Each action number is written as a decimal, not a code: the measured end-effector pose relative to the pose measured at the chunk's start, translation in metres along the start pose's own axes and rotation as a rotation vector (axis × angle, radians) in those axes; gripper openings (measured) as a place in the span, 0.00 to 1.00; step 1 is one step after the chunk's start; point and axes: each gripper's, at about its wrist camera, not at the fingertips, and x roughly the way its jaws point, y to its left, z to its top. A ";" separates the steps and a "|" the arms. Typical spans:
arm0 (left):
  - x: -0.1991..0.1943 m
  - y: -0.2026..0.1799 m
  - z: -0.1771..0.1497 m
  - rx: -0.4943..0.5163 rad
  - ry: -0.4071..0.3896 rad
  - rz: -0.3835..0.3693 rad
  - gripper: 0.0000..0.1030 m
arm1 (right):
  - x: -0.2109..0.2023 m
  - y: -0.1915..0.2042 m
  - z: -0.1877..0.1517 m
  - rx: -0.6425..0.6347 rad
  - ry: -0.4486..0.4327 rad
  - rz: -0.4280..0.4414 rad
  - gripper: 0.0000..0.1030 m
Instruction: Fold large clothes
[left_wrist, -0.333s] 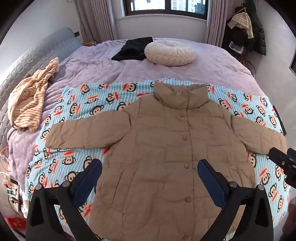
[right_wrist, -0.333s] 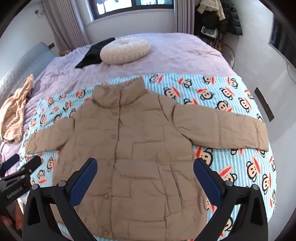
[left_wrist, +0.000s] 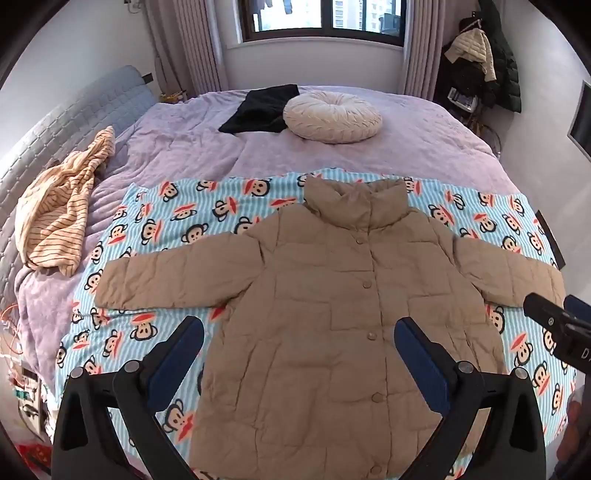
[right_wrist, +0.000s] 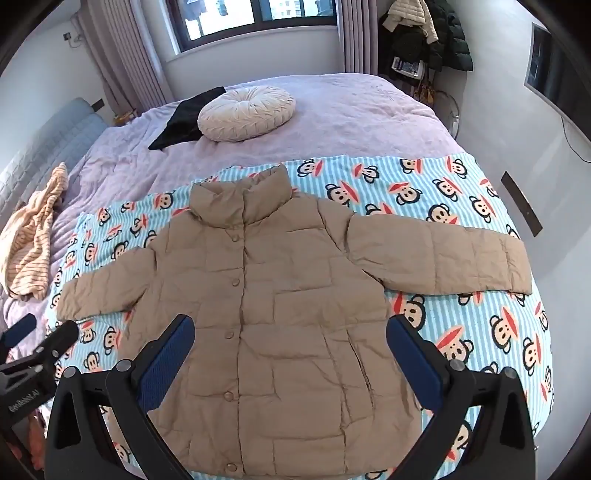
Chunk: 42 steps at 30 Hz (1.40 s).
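A tan padded jacket (left_wrist: 332, 306) lies flat and buttoned on a monkey-print sheet (left_wrist: 173, 210), collar away from me, both sleeves spread out to the sides. It also shows in the right wrist view (right_wrist: 280, 317). My left gripper (left_wrist: 299, 343) is open and empty, held above the jacket's lower left half. My right gripper (right_wrist: 290, 341) is open and empty above the jacket's lower middle. The right gripper's tip shows at the right edge of the left wrist view (left_wrist: 554, 325). The left gripper's tip shows at the left edge of the right wrist view (right_wrist: 40, 347).
A purple bed (left_wrist: 406, 147) carries a round cream cushion (left_wrist: 332, 116), a black garment (left_wrist: 262, 109) and a striped orange cloth (left_wrist: 62, 206) at the left. A grey headboard (left_wrist: 55, 122) runs along the left. Coats (left_wrist: 480, 70) hang at the back right.
Both grippers have drawn back and risen a little, so more of the window and room shows. The jacket has not moved.
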 end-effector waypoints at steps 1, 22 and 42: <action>0.000 0.001 0.001 -0.004 0.000 0.000 1.00 | 0.000 0.002 0.002 0.000 0.003 -0.001 1.00; 0.011 0.015 0.008 -0.041 0.027 0.016 1.00 | 0.023 0.024 0.015 -0.013 0.028 -0.016 1.00; 0.013 0.012 0.010 -0.037 0.029 0.013 1.00 | 0.026 0.023 0.017 -0.015 0.028 -0.016 1.00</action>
